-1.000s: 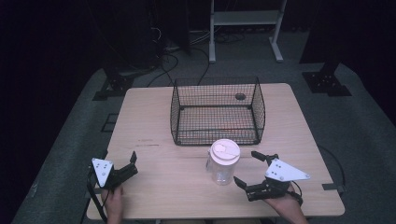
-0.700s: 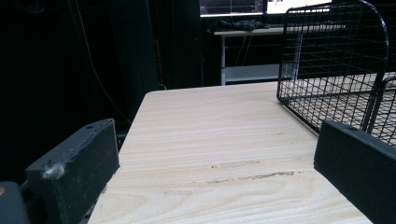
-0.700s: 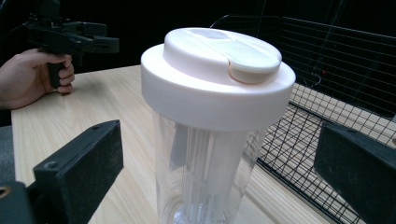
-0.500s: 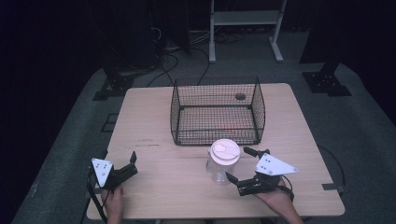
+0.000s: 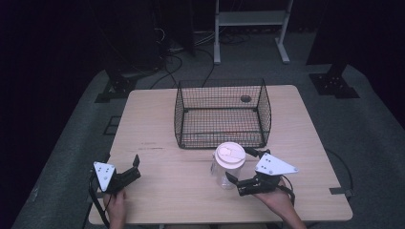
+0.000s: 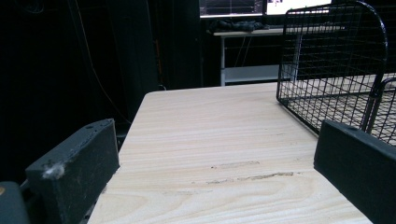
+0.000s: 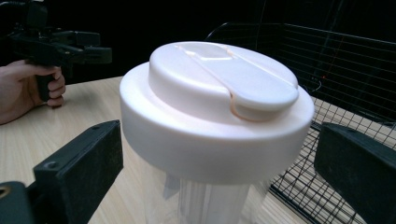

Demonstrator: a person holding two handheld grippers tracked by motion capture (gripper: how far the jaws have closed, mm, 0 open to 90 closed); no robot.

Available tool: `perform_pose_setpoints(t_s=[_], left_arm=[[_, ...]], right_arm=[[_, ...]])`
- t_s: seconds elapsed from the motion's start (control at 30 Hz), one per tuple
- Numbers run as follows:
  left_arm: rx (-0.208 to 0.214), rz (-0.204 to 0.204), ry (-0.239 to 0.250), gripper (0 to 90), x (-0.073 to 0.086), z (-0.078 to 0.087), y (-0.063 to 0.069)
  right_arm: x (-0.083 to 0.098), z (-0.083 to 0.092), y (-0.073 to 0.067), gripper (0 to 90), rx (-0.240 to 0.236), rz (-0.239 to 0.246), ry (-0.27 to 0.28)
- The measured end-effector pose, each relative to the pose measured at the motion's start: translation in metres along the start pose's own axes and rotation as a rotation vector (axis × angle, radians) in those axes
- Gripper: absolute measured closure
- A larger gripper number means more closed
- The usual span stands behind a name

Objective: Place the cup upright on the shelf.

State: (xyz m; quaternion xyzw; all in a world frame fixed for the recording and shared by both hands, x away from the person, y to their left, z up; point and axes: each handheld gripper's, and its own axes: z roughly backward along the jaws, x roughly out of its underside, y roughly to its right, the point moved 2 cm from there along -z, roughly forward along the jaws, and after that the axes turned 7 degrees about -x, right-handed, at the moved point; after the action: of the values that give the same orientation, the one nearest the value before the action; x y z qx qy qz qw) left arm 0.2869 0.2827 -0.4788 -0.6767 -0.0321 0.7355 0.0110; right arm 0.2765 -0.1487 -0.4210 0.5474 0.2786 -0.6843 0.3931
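A clear plastic jar (image 5: 222,174) with a wide white lid (image 5: 229,155) stands upright on the table just in front of the wire basket (image 5: 222,114). My right gripper (image 5: 239,165) is open, one jaw on each side of the jar below the lid. In the right gripper view the lid (image 7: 215,102) sits between the two black jaws of the gripper (image 7: 219,158), with gaps on both sides. My left gripper (image 5: 135,168) rests open near the table's front left corner, with nothing between the jaws. In the left gripper view that gripper (image 6: 215,154) looks along bare wood.
The black wire basket (image 6: 336,60) has an open top and stands mid-table. A small round hole (image 5: 245,98) in the tabletop lies behind it. The wooden table (image 5: 153,124) has bare room on the left. The left gripper (image 7: 93,46) and the hand (image 7: 28,88) holding it show far off in the right gripper view.
My right gripper has slid left toward the jar, so its open jaws now straddle it. The left gripper and the jar have stayed put.
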Motion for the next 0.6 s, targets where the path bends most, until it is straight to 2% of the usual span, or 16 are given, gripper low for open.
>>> perform_pose_setpoints(t_s=[0.6], left_arm=[[0.001,0.001,0.002,0.0,0.0,0.0,0.0]], right_arm=[[-0.005,-0.018,-0.001,0.9,0.0,0.013,0.026]])
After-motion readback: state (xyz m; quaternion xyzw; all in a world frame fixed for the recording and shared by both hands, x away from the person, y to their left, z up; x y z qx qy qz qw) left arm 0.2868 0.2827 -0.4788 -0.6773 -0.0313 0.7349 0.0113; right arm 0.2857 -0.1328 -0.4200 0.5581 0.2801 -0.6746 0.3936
